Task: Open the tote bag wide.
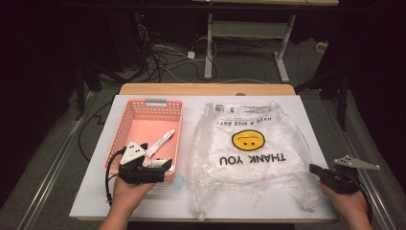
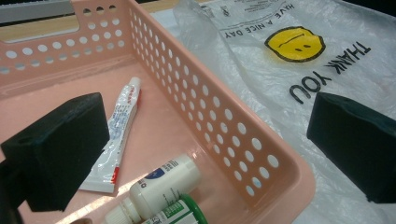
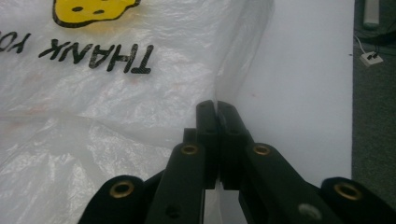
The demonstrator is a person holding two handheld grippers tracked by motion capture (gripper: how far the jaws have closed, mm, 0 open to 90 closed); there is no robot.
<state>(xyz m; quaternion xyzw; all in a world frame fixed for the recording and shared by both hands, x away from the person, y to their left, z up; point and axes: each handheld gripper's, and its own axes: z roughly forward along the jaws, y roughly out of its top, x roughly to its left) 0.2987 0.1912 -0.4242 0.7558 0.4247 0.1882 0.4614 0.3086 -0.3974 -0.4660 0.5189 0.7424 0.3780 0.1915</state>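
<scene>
A clear plastic bag (image 1: 249, 158) printed with a yellow smiley and "THANK YOU" lies flat on the white table cover. My right gripper (image 1: 313, 168) is at the bag's near right edge. In the right gripper view its jaws (image 3: 217, 106) are shut on a fold of the plastic bag (image 3: 93, 116). A pink perforated basket (image 1: 143, 106) stands left of the bag. It holds a toothpaste tube (image 2: 116, 135), a white bottle (image 2: 163, 184) and a green-capped bottle (image 2: 182, 212). My left gripper (image 1: 160, 167) is open, its jaws straddling the basket's right wall (image 2: 261, 154).
The white cover (image 1: 311, 120) ends at a wooden table edge (image 1: 206, 89) on the far side. A small clear round item (image 1: 178, 182) lies just in front of the basket. Beyond the table, cables and desk legs (image 1: 208, 52) are on the floor.
</scene>
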